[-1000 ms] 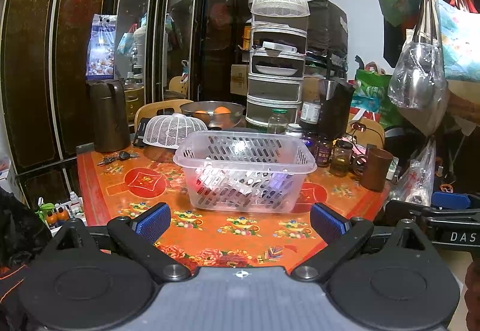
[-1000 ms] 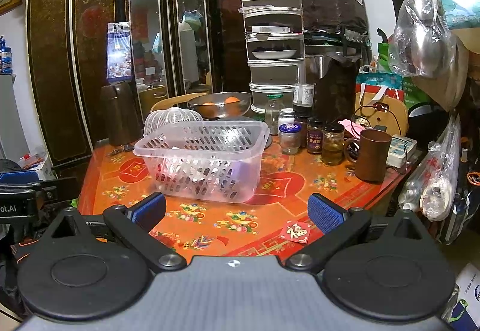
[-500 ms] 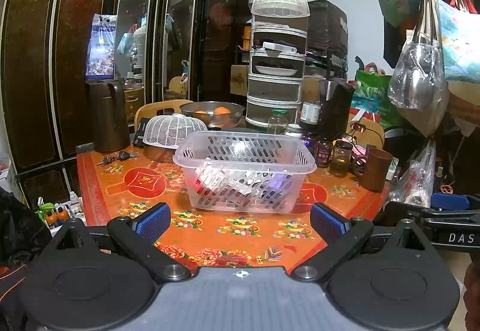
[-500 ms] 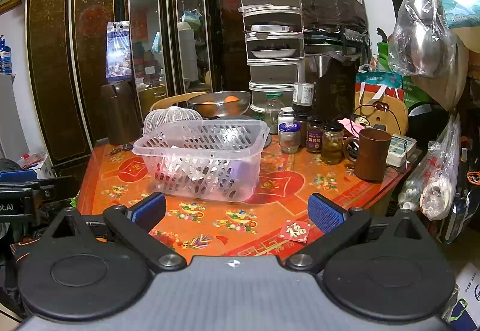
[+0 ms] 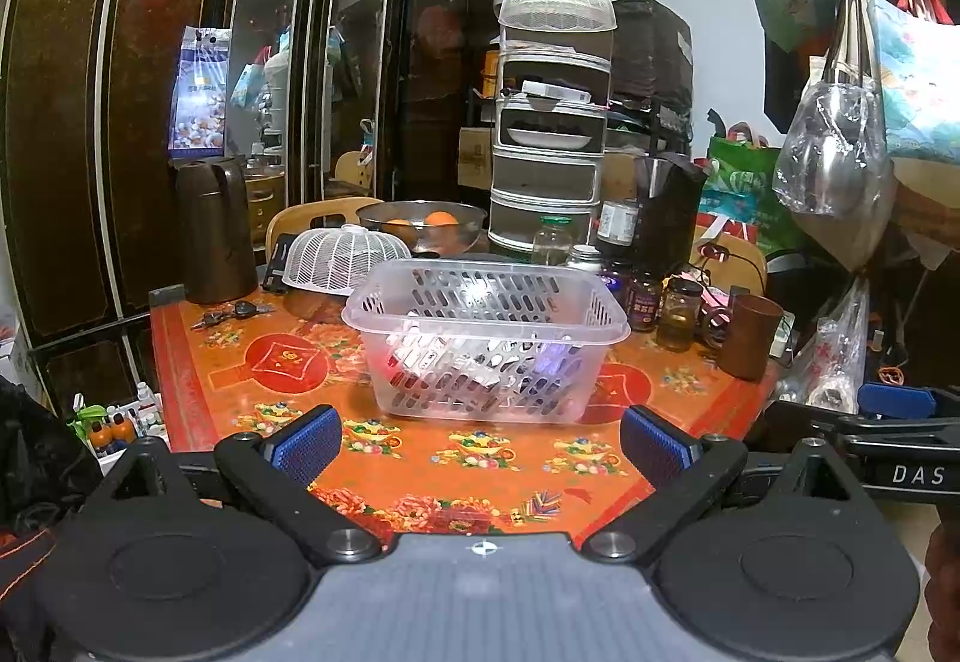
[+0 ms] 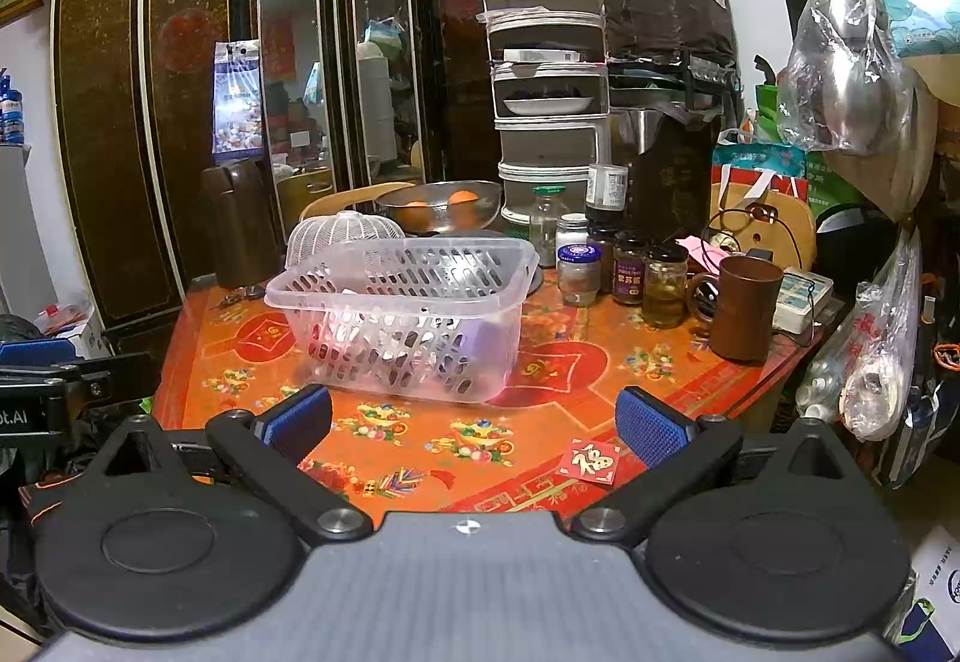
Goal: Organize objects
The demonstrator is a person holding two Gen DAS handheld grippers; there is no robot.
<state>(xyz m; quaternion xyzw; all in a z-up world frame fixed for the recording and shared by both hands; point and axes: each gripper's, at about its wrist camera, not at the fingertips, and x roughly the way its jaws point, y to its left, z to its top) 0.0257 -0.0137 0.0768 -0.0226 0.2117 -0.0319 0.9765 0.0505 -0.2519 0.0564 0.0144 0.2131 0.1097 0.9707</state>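
The desk (image 5: 420, 458) fills the middle of both views. On it the basket (image 5: 486, 338) stands at frame centre in the left view, dead ahead of the left gripper (image 5: 480, 443); its long axis runs across the frame. In the right view it sits left of centre, so the right gripper (image 6: 474, 425) is judged less squarely lined up. Both pairs of jaws are spread wide and hold nothing.

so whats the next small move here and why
Probably ease the right gripper forward and down toward the small red card near the table's front edge. Its jaws stand wide open and empty, and the card lies loose just ahead, outside the clear plastic basket that already holds items. The left gripper, also open, is short of anything.
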